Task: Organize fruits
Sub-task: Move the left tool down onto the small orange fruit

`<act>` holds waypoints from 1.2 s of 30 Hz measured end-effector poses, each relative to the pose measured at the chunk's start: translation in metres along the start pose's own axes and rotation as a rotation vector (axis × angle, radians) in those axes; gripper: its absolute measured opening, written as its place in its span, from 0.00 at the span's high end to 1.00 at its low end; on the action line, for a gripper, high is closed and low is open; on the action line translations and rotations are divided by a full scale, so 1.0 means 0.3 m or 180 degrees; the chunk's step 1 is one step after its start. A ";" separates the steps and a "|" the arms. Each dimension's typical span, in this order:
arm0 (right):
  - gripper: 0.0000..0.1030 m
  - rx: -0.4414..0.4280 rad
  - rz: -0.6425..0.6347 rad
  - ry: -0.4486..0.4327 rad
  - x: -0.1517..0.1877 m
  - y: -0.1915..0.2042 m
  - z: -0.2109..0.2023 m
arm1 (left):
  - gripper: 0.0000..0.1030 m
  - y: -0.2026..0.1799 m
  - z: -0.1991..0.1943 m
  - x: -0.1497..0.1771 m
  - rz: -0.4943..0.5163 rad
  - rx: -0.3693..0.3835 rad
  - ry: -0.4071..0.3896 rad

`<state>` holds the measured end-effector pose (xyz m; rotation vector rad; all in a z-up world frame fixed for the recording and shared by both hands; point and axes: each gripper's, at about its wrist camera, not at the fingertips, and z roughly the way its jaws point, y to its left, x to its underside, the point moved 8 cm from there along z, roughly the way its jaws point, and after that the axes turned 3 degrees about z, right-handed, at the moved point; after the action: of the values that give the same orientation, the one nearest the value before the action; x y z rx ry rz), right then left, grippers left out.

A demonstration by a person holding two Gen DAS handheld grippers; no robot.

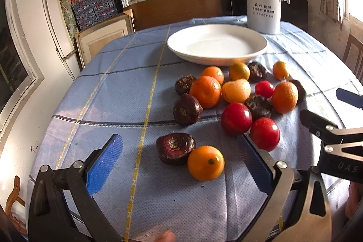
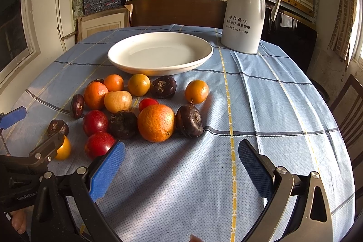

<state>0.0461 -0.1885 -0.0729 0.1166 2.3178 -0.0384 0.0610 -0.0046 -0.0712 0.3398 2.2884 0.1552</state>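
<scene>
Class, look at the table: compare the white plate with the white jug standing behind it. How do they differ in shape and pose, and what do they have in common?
The white plate is low, wide and shallow, while the white jug is tall, narrow and upright. The jug has a lid, a curved handle and printed dark lettering; the plate is plain, open and holds no fruit. The plate sits nearer the fruit, the jug at the table's far edge. Both are white and rest on the blue checked cloth.

jug (image 2: 246,15): 15850011139 | left tool (image 2: 34,165): GenRobot | right tool (image 1: 335,140): DAS
</scene>
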 end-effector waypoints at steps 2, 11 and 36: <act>0.03 0.0004 -0.0005 0.0011 -0.002 0.003 0.003 | 0.04 -0.007 0.014 0.004 0.0036 0.0005 0.0087; 0.03 0.0049 -0.0069 0.0169 0.012 0.006 0.005 | 0.04 -0.003 0.104 0.063 -0.0023 0.0123 0.0572; 0.03 -0.0685 -0.0282 0.0776 0.117 -0.019 0.042 | 0.04 0.013 0.159 0.077 -0.0190 0.0546 0.0718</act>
<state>0.0310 -0.1923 -0.1071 -0.0958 2.5517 0.1901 0.0821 0.0061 -0.1188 0.3564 2.5395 -0.0359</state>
